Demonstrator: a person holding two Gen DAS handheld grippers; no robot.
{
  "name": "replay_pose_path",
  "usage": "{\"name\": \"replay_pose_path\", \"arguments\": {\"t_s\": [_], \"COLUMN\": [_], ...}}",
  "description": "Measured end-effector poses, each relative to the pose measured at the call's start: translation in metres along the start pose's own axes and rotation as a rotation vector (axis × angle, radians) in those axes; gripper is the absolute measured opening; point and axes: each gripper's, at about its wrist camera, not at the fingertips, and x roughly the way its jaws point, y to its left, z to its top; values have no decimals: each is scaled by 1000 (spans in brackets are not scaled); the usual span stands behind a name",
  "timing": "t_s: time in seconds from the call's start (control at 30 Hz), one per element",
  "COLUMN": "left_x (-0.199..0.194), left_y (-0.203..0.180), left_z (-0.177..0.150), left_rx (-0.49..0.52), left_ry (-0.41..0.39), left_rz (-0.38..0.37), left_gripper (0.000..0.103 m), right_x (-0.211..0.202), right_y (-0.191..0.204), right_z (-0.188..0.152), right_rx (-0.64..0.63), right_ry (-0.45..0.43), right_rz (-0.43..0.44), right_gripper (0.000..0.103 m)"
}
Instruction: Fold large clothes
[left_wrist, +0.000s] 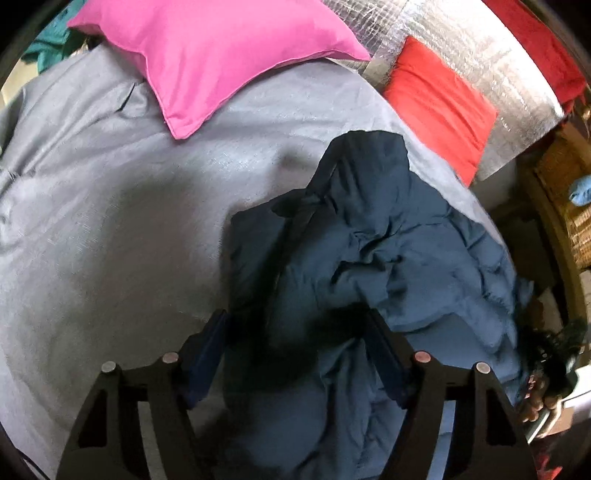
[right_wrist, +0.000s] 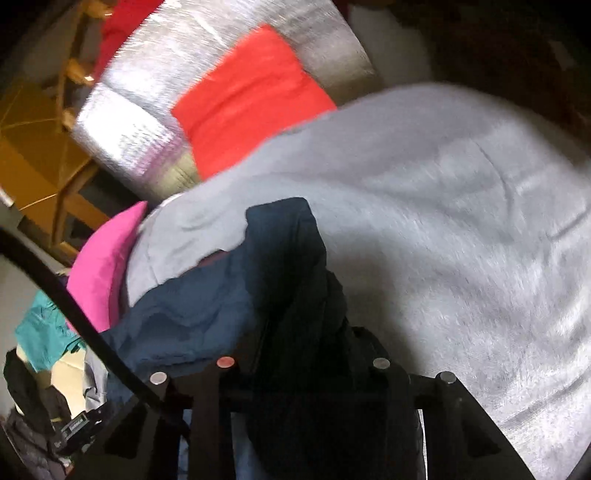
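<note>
We hold our left gripper (left_wrist: 295, 332) wide apart over the crumpled navy quilted jacket (left_wrist: 388, 251) on the grey bedspread (left_wrist: 110, 206), right gripper (right_wrist: 303, 354) clamping its fabric.

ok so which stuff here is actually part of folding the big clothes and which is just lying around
Part of the job:
navy puffer jacket
left gripper, open above the jacket
right gripper, jacket fabric bunched between its fingers
grey bedspread, the surface the jacket lies on

Just lying about:
pink pillow
red cushion
silver foil sheet
teal garment
wicker basket
</note>
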Motion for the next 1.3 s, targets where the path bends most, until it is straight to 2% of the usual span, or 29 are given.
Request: {"name": "replay_pose_path", "arguments": {"t_s": [0.07, 0.1, 0.17, 0.23, 0.27, 0.3, 0.43, 0.53, 0.8, 0.97, 1.13, 1.23, 1.3], "left_x": [5, 8, 7, 1, -3, -8, -26, -36, -47, -45, -32, -27, -22], "left_y": [1, 3, 11, 14, 15, 15, 14, 19, 32, 33, 36, 37, 38], "left_z": [-2, -2, -4, -4, -5, -7, -13, -17, -42, -59, -63, -61, -60], "left_rx": [-13, -28, -73, -88, -85, -79, -75, -75, -54, -45, -40, -44, -41], "left_ry": [24, 38, 58, 53, 47, 39, 33, 37, 89, 146, 189, 190, 198], "left_rz": [16, 10, -8, -7, -2, 6, -22, -53, -45, -94, -114, -143, -151], "left_gripper": [75, 76, 77, 77, 77, 77, 78, 78, 79, 79, 83, 88, 90], "right_x": [14, 17, 10, -9, -23, -37, -75, -84, -100, -95, -72, -49, -42], "right_y": [-14, -22, -24, -18, -16, -14, -33, -53, -83, -86, -91, -89, -85], "right_z": [-5, -7, -3, -2, -2, -4, -30, -49, -96, -99, -99, -102, -102], "right_rx": [53, 99, 141, 138, 133, 131, 187, 252, 326, 338, 342, 345, 331], "right_ry": [48, 72, 72, 48, 22, -4, -35, 5, 69, 78, 122, 175, 170], "right_rz": [-55, -46, -21, 6, 24, 36, 84, 106, 124, 154, 134, 179, 210], "right_gripper": [40, 45, 47, 61, 73, 78, 80, 81, 81, 81, 82, 82, 83]}}
